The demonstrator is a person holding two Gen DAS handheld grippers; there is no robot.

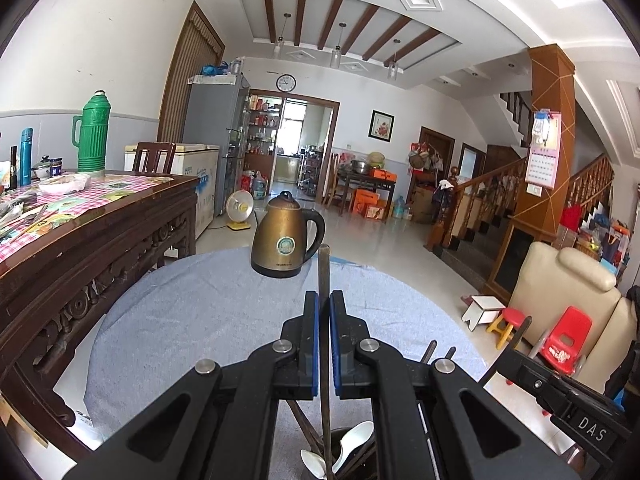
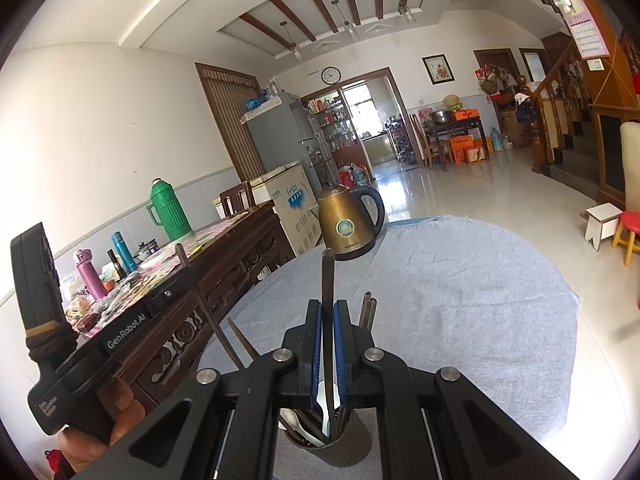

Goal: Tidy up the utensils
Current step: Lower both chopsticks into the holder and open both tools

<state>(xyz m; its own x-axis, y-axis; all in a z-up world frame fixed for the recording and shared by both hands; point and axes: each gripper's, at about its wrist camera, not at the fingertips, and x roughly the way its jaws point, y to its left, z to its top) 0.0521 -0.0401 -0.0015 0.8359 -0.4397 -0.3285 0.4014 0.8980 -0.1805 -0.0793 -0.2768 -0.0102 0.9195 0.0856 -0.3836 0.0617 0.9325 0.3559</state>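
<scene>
Both grippers hover over a dark utensil cup (image 2: 340,446) on a round table with a grey-blue cloth (image 2: 460,320). The cup holds white spoons (image 2: 323,400) and several dark chopsticks (image 2: 368,312). My left gripper (image 1: 324,300) is shut on a dark chopstick (image 1: 323,268) that stands upright, its lower end down among the white spoons (image 1: 354,442) in the cup. My right gripper (image 2: 328,308) is shut on another upright dark chopstick (image 2: 327,276) whose lower end reaches into the cup. The right gripper's chopstick (image 1: 516,340) also shows in the left wrist view.
A bronze electric kettle (image 1: 286,236) stands at the far edge of the round table. A carved wooden table (image 1: 100,240) with a green thermos (image 1: 93,132) and clutter lies to the left. A hand (image 2: 116,412) holds the left gripper's handle. A cream armchair (image 1: 560,288) and red stool stand to the right.
</scene>
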